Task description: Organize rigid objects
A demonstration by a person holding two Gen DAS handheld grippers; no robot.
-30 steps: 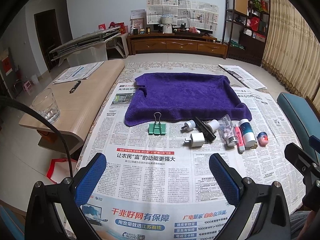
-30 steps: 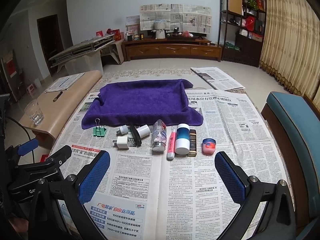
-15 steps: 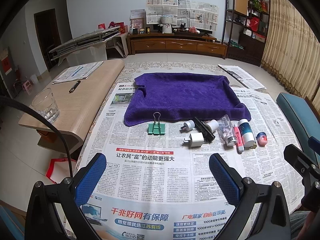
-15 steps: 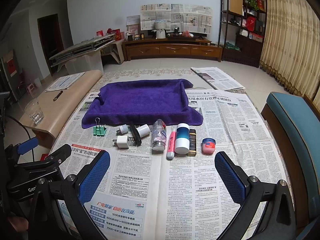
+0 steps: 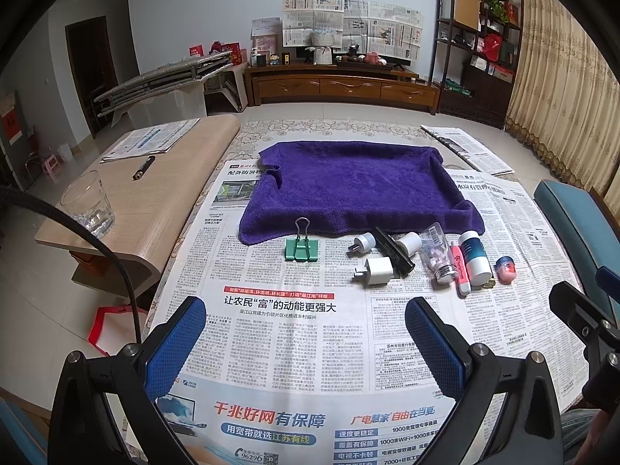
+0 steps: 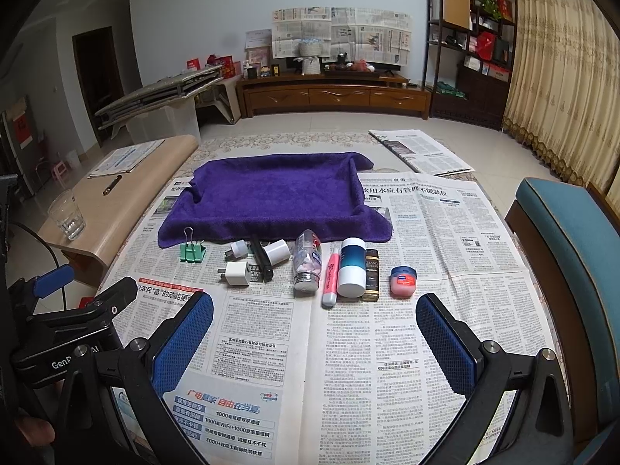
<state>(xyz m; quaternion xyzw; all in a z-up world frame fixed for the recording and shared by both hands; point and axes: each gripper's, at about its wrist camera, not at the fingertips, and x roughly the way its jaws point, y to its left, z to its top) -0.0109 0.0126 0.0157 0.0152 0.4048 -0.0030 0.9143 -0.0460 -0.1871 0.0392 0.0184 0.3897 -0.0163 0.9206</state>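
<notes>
Nearest the cameras, the left claw (image 5: pixel 304 343) and the right claw (image 6: pixel 314 339) both hang spread wide over the newspaper-covered surface (image 6: pixel 271 348), nothing between their blue pads.

Beyond them runs one row of small things on the paper. From the left: one green binder clip (image 5: pixel 301 248); three white plugs, one square (image 5: pixel 378 271) in front and two round ones (image 5: pixel 364 243) (image 5: pixel 410 242) behind, with one black stick (image 5: pixel 393 250) lying slantwise between them; one clear bottle (image 6: pixel 307 265) on its side, with what look like pills inside; one pink tube (image 6: pixel 331 279); one white and blue bottle (image 6: pixel 352 267); one small dark box (image 6: pixel 371 274) touching it; and one little pink jar (image 6: pixel 403 280) set slightly apart.

Behind the row lies one purple towel (image 6: pixel 271 193), its near edge just beside the things.

On the low wooden table (image 5: pixel 174 178) to the left stand one glass (image 5: pixel 88 204) and one pen (image 5: pixel 143 167).
</notes>
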